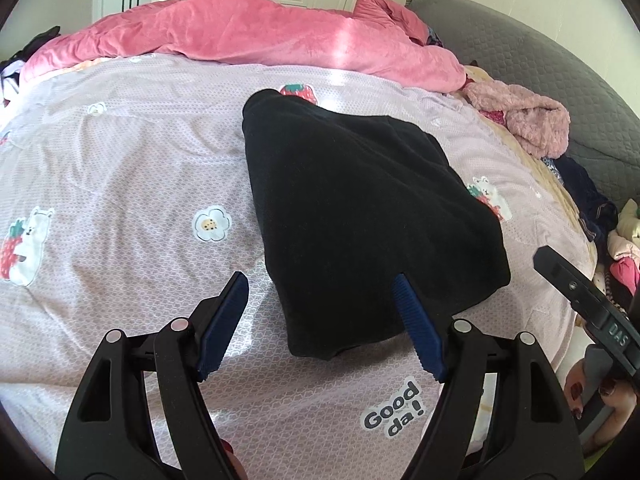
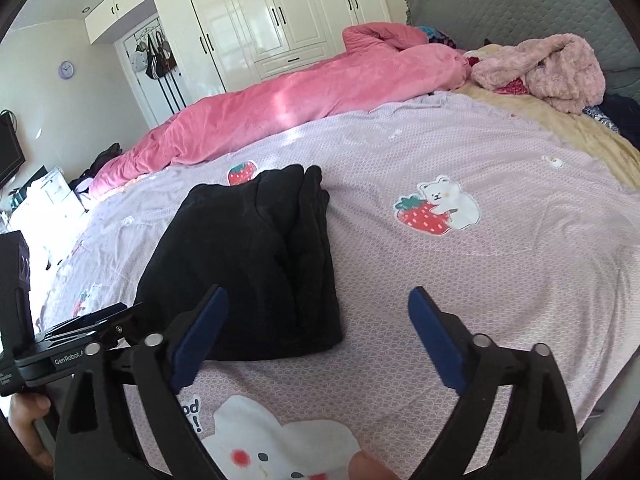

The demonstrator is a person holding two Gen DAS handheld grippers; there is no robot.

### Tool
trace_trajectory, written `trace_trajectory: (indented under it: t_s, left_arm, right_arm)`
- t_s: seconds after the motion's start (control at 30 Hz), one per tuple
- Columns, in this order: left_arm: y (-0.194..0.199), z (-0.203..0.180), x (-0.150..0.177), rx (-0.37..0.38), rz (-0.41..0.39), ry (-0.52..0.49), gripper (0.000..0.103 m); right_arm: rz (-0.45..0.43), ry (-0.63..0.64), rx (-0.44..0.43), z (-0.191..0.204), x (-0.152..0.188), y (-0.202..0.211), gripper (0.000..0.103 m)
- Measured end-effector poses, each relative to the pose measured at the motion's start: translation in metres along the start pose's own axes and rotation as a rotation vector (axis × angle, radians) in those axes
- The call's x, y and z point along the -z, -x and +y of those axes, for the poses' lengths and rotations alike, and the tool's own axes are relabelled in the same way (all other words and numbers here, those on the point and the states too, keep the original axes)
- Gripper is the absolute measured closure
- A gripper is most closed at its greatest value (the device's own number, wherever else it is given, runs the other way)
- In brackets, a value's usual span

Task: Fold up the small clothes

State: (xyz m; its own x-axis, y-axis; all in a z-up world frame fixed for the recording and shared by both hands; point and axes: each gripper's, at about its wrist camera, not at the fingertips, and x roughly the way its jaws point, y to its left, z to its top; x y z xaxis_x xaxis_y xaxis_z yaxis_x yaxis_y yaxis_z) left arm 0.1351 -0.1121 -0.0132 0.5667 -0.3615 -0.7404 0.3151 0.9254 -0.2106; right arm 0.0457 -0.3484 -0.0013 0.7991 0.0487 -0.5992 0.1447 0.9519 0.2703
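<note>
A black garment (image 1: 360,216) lies folded into a thick stack on the lilac printed bedsheet (image 1: 120,168). It also shows in the right wrist view (image 2: 244,264), with layered folded edges along its right side. My left gripper (image 1: 320,284) is open and empty, just above the sheet at the garment's near edge; its right finger overlaps the black cloth. My right gripper (image 2: 318,300) is open and empty, near the garment's near right corner, with its left finger in front of the cloth. The right gripper's body shows at the right edge of the left wrist view (image 1: 588,304).
A rumpled pink blanket (image 1: 248,36) runs along the far side of the bed. A fuzzy pink garment (image 2: 544,68) and dark clothes (image 1: 584,192) lie by the grey headboard (image 1: 532,64). White wardrobes (image 2: 272,20) stand behind the bed.
</note>
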Motion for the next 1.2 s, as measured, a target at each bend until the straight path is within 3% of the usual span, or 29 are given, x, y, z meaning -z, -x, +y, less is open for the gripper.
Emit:
trace_trajectory:
  t_s: [0.13,0.23,0.63,0.87,1.2]
  left_arm:
    - [0.012,0.002,-0.002,-0.003,-0.024,0.008,0.025]
    - [0.024,0.004,-0.004,-0.022,-0.052,0.021,0.009]
    - [0.076,0.005,0.004,-0.078,-0.165,0.004,0.009]
    - [0.098,0.005,0.025,-0.1,-0.207,-0.013,0.009]
    - [0.107,0.012,0.052,-0.116,-0.206,-0.002,0.009]
  right_arm:
    - [-0.034,0.011,0.004,0.003,-0.001,0.013,0.007]
    - [-0.06,0.025,0.007,0.006,-0.001,0.023,0.005]
    - [-0.168,0.063,0.013,0.019,0.003,0.067,0.004]
    - [-0.172,0.122,0.014,0.03,0.014,0.084,0.004]
    - [-0.136,0.163,0.024,0.036,0.034,0.087,0.004]
